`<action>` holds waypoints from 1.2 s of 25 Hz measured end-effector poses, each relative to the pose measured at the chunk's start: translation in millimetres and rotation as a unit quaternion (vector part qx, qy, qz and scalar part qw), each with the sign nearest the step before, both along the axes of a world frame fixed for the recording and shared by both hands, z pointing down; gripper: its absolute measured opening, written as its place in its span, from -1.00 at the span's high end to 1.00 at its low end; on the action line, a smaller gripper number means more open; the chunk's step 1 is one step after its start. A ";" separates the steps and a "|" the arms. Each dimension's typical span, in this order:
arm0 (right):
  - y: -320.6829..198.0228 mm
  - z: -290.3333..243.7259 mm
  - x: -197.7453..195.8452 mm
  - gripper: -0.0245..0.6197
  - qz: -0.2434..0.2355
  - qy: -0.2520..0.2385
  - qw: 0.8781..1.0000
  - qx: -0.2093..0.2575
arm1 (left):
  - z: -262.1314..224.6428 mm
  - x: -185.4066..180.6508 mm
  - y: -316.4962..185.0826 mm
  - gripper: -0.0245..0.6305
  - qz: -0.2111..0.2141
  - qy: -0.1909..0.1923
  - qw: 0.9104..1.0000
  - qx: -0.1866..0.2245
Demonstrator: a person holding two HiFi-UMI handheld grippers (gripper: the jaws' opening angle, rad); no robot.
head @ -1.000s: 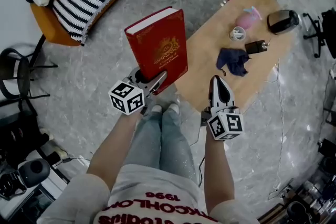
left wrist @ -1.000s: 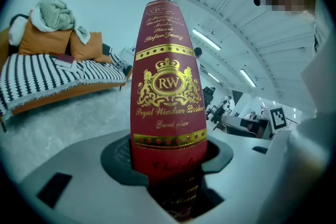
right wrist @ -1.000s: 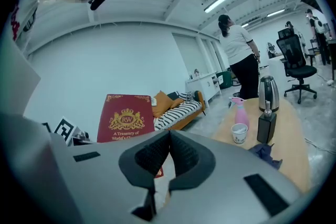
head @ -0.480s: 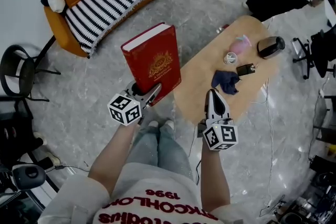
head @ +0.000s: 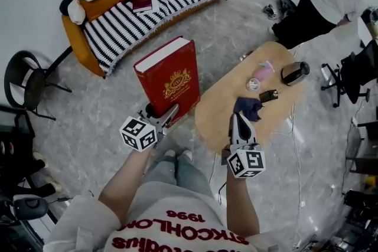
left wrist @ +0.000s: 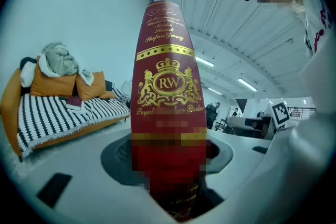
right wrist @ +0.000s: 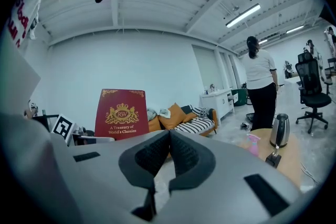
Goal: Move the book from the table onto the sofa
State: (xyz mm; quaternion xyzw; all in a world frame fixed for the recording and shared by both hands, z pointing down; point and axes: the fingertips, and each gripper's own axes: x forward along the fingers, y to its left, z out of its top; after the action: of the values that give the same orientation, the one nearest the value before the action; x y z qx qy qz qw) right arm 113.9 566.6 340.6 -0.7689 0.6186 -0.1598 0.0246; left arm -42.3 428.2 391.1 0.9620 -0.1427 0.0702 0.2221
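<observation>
Holding red book (head: 170,81) upright, left gripper (head: 161,115) clamped on its lower end; right gripper (head: 237,121) clenched, empty, near counter (head: 217,110).

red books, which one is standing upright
The big gold-crested book in the left hand-held gripper; the smaller book lies flat on the striped sofa.

1. Head view looks steeply down, the sofa (head: 147,15) far ahead.
2. Left gripper view faces level toward the sofa, the book (left wrist: 168,71) filling its near centre.
3. Right gripper view, level, shares both.
</observation>
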 end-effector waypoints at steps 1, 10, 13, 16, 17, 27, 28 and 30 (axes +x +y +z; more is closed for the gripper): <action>1.8 -6.7 -2.3 0.84 -0.002 0.001 1.000 0.003 | -7.9 -2.7 2.2 0.19 -0.002 0.003 1.000 0.005; 17.1 -59.2 -30.1 0.84 -0.028 0.016 0.999 0.034 | -62.7 -25.9 30.8 0.19 -0.003 0.019 0.999 0.046; 23.8 -71.8 -34.4 0.84 -0.030 0.023 0.998 0.045 | -79.0 -30.0 40.5 0.19 0.000 0.025 0.997 0.068; 30.9 -83.9 -37.5 0.84 -0.029 0.031 0.998 0.055 | -92.2 -34.3 48.8 0.19 0.000 0.031 0.996 0.086; 33.3 -87.5 -38.6 0.84 -0.028 0.034 0.997 0.057 | -96.2 -35.7 51.7 0.19 0.000 0.033 0.995 0.091; 44.7 -120.0 -45.6 0.84 -0.034 0.047 0.995 0.087 | -126.6 -41.5 72.9 0.19 0.007 0.040 0.992 0.124; 46.9 -121.7 -46.1 0.84 -0.035 0.049 0.994 0.091 | -127.9 -41.9 75.8 0.19 0.006 0.040 0.991 0.129; 51.0 -123.9 -47.6 0.84 -0.036 0.054 0.993 0.097 | -130.7 -43.0 82.0 0.19 0.007 0.043 0.989 0.142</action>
State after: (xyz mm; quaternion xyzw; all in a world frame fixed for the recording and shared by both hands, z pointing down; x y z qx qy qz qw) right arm 66.3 617.7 216.7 -0.7475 0.6590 -0.0574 0.0598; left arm -85.4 510.3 260.4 0.9868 -0.1346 0.0095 0.0890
